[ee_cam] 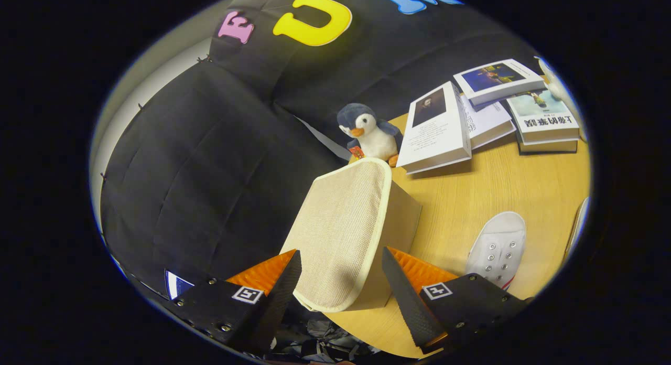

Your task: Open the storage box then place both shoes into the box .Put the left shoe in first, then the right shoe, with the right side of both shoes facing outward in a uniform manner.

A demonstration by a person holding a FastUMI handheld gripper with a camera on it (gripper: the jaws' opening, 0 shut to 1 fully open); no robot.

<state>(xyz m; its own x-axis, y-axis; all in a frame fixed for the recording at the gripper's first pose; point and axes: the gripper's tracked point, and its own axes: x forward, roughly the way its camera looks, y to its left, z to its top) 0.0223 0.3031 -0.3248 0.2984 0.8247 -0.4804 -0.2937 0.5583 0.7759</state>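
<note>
A: What is the claw doing?

B: Its two fingers stand spread wide apart, and neither one presses on anything. The near end of the storage box sits in the gap between them, with the box's woven beige lid facing up toward the camera. Whether the fingers brush the box cannot be told.

A: Is the box open?

B: The lid lies flat over its top, edged with a pale trim, so it looks closed. The box stands on the wooden counter, right at the counter's left edge, and runs away from the fingers toward the far side.

A: And the shoes?

B: One white shoe with metal eyelets lies on the counter just right of the right finger, apart from the box. Its toe points to the far side. Farther right, a thin pale sliver shows at the limit of the scene; what it is cannot be told.

A: What lies beyond the box?

B: A plush penguin stands just past the box's far end, near the counter's far-left corner. Right of it several books are strewn and partly overlapping, one tilted up against the others.

A: And on the left?

B: The black cloth wall of the booth hangs there, beyond the left finger.
</note>
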